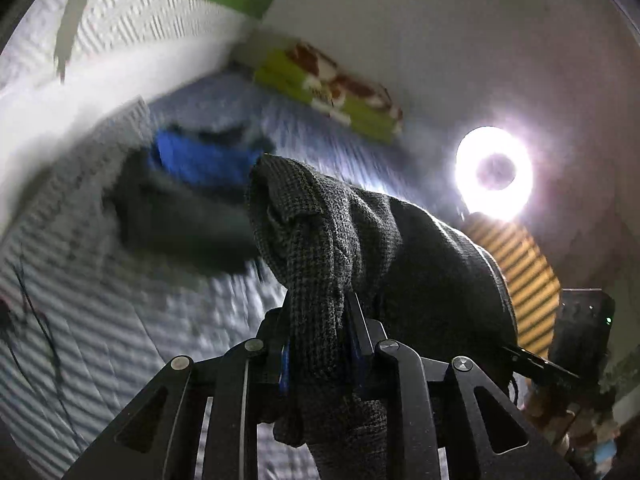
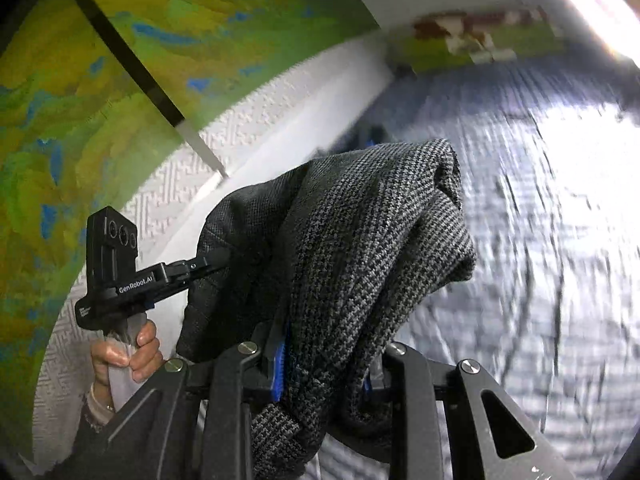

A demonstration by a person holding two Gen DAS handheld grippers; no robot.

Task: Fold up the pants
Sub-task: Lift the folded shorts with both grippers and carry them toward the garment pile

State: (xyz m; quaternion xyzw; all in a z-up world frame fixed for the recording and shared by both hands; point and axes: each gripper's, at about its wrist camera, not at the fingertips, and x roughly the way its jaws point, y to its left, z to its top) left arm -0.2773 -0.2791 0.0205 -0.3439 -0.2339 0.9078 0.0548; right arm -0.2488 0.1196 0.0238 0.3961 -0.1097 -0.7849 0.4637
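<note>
Grey woven pants (image 1: 320, 240) were held aloft above the bed (image 1: 120, 300), clamped in the left tool (image 1: 320, 344) and right tool (image 2: 324, 360), probably for spreading flat.

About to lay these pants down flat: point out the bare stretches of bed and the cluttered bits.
Both claws, left claw and right claw, are shut on the grey pants. Bare striped bedspread lies near the left claw, below the dark clothes pile. It is crowded around that pile and the blue garment by the wall.
</note>
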